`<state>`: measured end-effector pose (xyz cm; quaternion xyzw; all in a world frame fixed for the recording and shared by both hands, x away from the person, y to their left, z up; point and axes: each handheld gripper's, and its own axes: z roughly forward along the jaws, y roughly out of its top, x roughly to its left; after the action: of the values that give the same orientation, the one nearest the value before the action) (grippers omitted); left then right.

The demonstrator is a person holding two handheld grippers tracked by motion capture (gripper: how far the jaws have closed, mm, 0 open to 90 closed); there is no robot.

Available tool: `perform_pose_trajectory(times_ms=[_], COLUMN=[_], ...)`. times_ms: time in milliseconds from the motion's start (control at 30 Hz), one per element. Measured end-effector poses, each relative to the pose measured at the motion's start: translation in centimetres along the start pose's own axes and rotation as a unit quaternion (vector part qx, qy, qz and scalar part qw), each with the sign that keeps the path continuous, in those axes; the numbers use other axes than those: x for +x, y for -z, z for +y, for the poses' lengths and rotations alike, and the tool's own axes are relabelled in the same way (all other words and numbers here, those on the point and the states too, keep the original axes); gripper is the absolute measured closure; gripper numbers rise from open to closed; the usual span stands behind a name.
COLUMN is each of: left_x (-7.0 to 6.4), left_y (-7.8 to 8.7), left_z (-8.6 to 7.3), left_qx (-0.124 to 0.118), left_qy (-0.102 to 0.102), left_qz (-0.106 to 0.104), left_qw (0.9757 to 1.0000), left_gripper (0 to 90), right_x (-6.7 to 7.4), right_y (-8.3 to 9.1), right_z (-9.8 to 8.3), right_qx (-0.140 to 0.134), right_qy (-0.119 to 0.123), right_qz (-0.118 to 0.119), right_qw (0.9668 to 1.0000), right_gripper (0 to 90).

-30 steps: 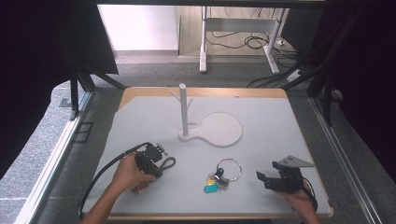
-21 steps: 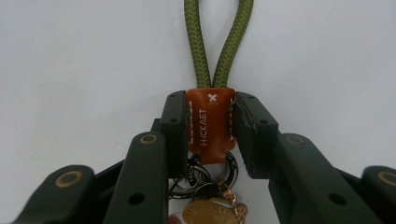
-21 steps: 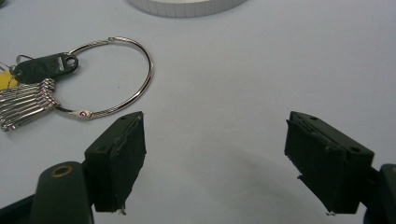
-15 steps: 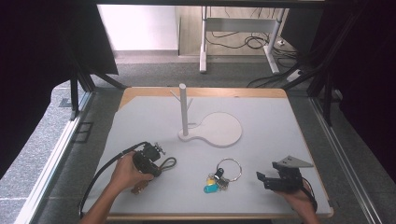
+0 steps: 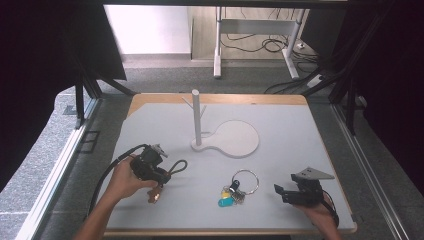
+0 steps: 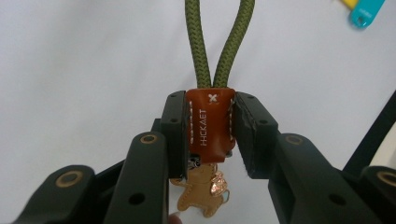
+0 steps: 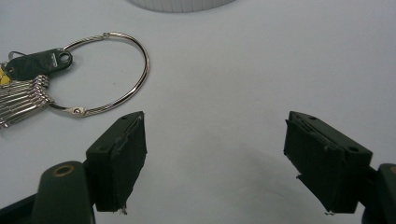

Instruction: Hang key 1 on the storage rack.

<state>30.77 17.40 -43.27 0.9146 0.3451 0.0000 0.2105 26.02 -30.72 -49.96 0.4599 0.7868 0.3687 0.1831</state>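
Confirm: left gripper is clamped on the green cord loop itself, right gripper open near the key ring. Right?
Not quite. The left gripper is clamped on the orange leather tag below the green cord loop, not on the cord, as the left gripper view shows. The rest holds: the right gripper is open near the key ring.

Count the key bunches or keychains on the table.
2. The rope-loop keychain sits clamped in the left gripper; the ring of keys lies on the mat, near the right gripper.

We see the stand (image 5: 224,137) at the middle of the table (image 5: 300,125), the key ring (image 5: 239,186) nearer us (slightly right), between the left gripper (image 5: 162,176) with its strap (image 5: 176,166) and the right gripper (image 5: 278,190).
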Motion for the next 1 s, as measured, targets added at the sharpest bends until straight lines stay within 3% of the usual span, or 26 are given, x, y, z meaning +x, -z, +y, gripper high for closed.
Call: perform_pose_trajectory(times_ms=[400,1000], left_x=[0.6,1.4], left_y=[2.1,4.0], left_z=[0.2,1.5], left_qx=[-0.027,-0.035], left_qy=[0.002,0.001], left_qz=[-0.007,-0.01], left_qw=[0.9996,0.9993], left_gripper=[66.9,66.9], right_x=[-0.2,-0.2], right_y=[0.0,0.0], right_z=[-0.1,-0.2], right_qx=[0.0,0.004], right_qy=[0.001,-0.002], right_qz=[-0.002,-0.003], right_qw=[1.0,1.0], right_gripper=[21.9,22.1])
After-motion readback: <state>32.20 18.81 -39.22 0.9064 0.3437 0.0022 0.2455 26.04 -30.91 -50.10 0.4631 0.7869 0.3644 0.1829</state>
